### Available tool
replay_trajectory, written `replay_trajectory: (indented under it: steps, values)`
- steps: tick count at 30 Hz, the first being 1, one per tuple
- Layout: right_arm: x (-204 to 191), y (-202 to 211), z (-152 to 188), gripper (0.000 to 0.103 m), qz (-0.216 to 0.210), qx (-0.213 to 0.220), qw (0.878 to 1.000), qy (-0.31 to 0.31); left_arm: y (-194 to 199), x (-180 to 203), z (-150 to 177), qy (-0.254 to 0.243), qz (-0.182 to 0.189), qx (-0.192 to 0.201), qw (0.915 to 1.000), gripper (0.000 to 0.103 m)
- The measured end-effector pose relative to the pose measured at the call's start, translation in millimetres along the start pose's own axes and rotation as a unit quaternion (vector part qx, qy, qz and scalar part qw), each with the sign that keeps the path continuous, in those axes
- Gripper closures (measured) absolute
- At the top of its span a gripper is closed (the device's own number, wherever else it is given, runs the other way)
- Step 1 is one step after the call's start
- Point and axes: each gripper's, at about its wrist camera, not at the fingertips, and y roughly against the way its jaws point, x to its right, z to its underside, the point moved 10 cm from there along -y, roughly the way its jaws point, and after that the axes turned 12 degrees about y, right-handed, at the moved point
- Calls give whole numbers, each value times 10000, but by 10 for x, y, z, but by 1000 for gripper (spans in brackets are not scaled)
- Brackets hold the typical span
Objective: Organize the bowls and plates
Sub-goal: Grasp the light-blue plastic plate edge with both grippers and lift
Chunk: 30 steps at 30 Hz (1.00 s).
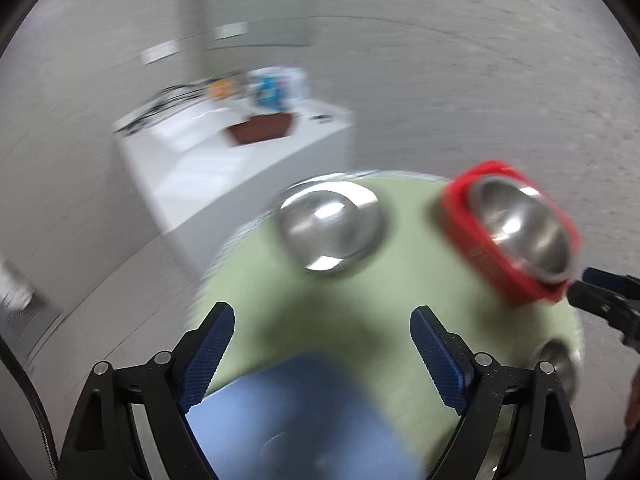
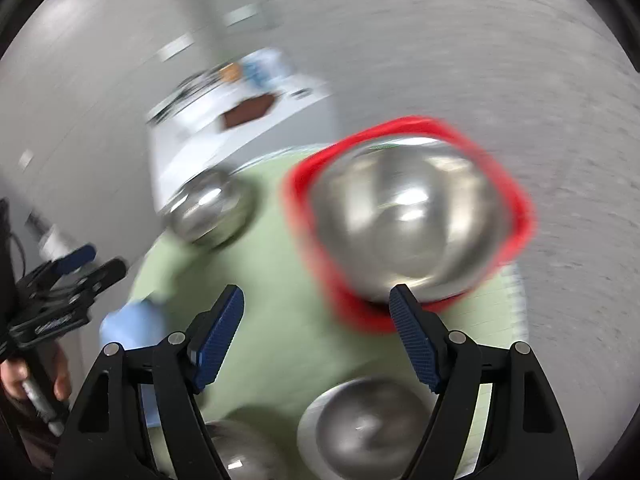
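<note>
While both views are smearing with motion blur, the red basket [image 2: 408,220] is sitting on the round green table [image 2: 276,308] with a steel bowl [image 2: 404,216] resting inside it, mouth up and filling nearly the whole basket. In the left wrist view the basket [image 1: 508,236] is lying at the table's [image 1: 328,304] far right edge, its long side running diagonally from upper left to lower right, with its bowl [image 1: 520,228] tilting toward the camera.

A second bowl [image 1: 328,228] is standing alone at the table's far edge, left of the basket and apart from it; the right wrist view is showing it [image 2: 208,212] too, also open side up. A third bowl [image 2: 368,428] is sitting near the bottom of that view, partly hiding behind the right gripper's [image 2: 320,320] body, and a fourth [image 2: 240,452] is being cut off at the bottom edge. A blue cloth [image 1: 296,416] is lying at the near side of the table, blurred and partly hidden by the left gripper [image 1: 320,340].

Both grippers are standing wide open and holding nothing. The left gripper's jaws are framing bare table and the cloth's edge. The right gripper's right finger [image 2: 412,336] is overlapping the basket's near rim in the picture, though whether it is touching is impossible to tell.

Beyond the table, a white counter [image 1: 224,168] is carrying a brown tray [image 1: 260,130] and some blurred objects that are too smeared to identify. A hand [image 2: 36,376] is gripping the left gripper's handle at the left edge of the right wrist view.
</note>
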Motion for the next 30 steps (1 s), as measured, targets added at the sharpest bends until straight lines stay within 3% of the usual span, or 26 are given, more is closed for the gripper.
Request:
replay_trajectory:
  steps: [3, 6, 11, 15, 16, 17, 18, 21, 30]
  values:
    - [-559, -317, 149, 26, -276, -316, 9988, 268, 53, -579, 284, 570, -155, -140, 9982, 16]
    - [-940, -606, 317, 26, -462, -630, 9963, 361, 62, -947, 567, 827, -443, -254, 9953, 16]
    - [-1298, -977, 572, 26, -634, -1158, 9903, 420, -35, -1177, 995, 1209, -416, -728, 9891, 22]
    - [-1426, -1144, 700, 41, -705, -1430, 9861, 466, -147, -1222, 1208, 1294, -90, -1220, 9840, 53]
    - [-1443, -1174, 706, 48, -725, -1460, 9854, 489, -182, -1214, 1232, 1298, -5, -1321, 9827, 59]
    - [-1464, -1203, 730, 54, -766, -1511, 9844, 473, -218, -1207, 1244, 1295, 55, -1409, 9815, 74]
    - [-1483, -1233, 755, 68, -855, -1563, 9830, 434, -220, -1221, 1257, 1277, 109, -1447, 9811, 85]
    - [-1458, -1278, 760, 80, -892, -1584, 9825, 394, -215, -1236, 1181, 1244, 94, -1378, 9826, 87]
    - [-1220, -737, 357, 81, -1129, -828, 9897, 285, 376, -942, 808, 1063, 254, -687, 9916, 88]
